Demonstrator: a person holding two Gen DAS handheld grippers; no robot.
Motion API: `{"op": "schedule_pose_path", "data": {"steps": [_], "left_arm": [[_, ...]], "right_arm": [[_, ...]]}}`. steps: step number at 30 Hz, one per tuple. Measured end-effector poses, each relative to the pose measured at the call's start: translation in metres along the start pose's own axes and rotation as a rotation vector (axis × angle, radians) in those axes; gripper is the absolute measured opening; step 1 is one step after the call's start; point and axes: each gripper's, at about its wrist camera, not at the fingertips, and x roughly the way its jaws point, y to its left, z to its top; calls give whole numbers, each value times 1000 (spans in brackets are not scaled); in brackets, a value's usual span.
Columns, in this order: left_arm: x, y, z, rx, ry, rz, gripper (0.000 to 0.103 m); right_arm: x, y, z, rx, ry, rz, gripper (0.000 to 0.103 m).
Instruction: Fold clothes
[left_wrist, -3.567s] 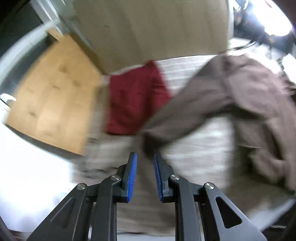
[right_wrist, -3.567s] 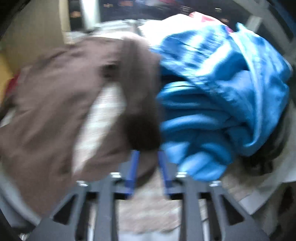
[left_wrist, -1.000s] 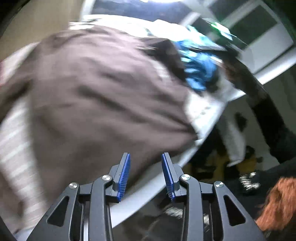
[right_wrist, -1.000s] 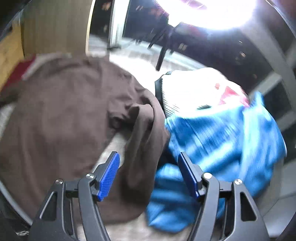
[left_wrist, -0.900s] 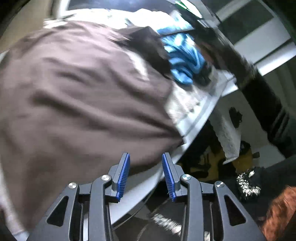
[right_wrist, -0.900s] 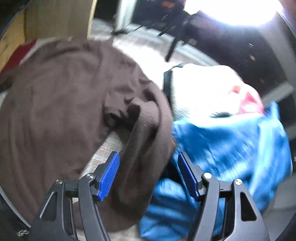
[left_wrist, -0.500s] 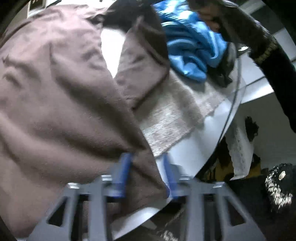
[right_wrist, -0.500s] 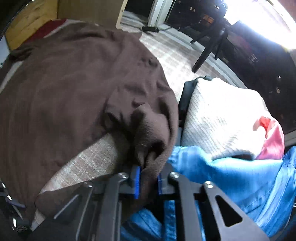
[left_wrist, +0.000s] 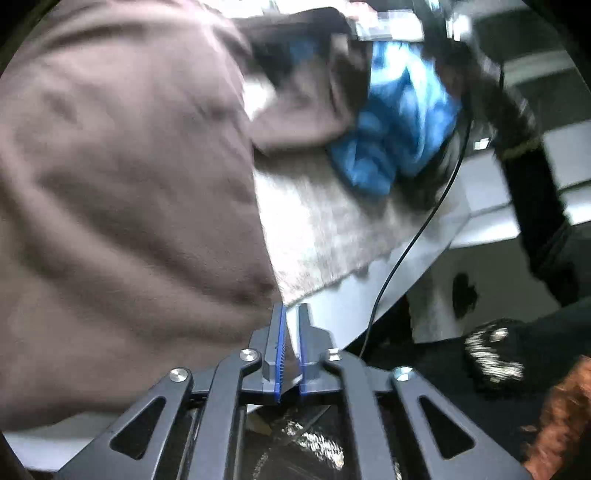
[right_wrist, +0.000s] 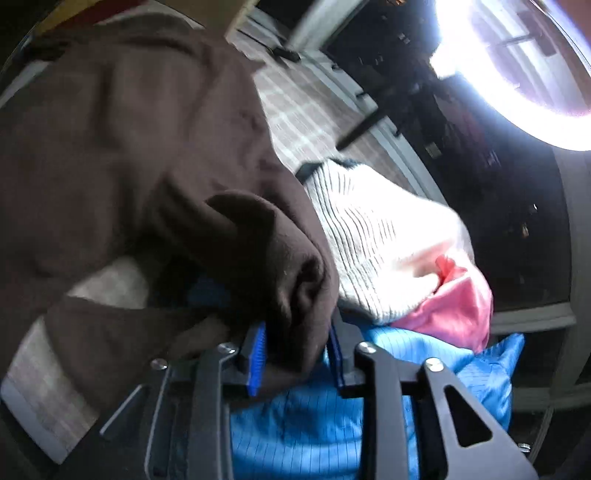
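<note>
- The right gripper (right_wrist: 295, 354) has a thick bunch of the brown garment (right_wrist: 129, 147) between its blue pads, its jaws easing apart.
- The left gripper (left_wrist: 290, 350), jaws opening slightly, stands at the garment's hem at six o'clock; I cannot tell whether it pinches cloth.
- The blue garment (right_wrist: 314, 424) lies at five o'clock beneath the right gripper.

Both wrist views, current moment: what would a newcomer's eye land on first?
The big brown garment fills the left of both views, spread over a pale mat. In the right wrist view a bunched fold of it sits between the pads of the right tool, whose jaws are opening. Beside it lies a bright blue garment, with a white ribbed knit and pink cloth above it, under a glaring light at top right.
</note>
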Motion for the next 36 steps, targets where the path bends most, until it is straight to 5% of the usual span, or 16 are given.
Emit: {"op": "schedule_pose_path", "data": {"steps": [3, 6, 13, 18, 27, 28, 31, 33, 36], "left_arm": [[-76, 29, -11, -53, -123, 93, 25], [-152, 77, -21, -117, -215, 279, 33], [-272, 202, -3, -204, -297, 647, 37], [-300, 281, 1, -257, -297, 622, 43], [-247, 361, 2, -264, -141, 460, 43], [-241, 365, 3, -256, -125, 455, 38], [-236, 373, 6, -221, -92, 439, 1], [-260, 372, 7, -178, -114, 437, 1], [-309, 385, 12, -209, -155, 687, 10]], "right_arm": [[-44, -17, -3, 87, -81, 62, 38], [-90, -37, 4, 203, -190, 137, 40], [-161, -7, 48, 275, -387, 288, 40], [-163, 56, 125, 244, -385, 280, 42], [-35, 199, 283, 319, -199, 448, 44], [-25, 215, 292, 315, -181, 462, 44], [-5, 257, 313, 245, -136, 459, 44], [0, 275, 320, 173, -116, 427, 44], [10, 287, 326, 80, -84, 318, 44]]}}
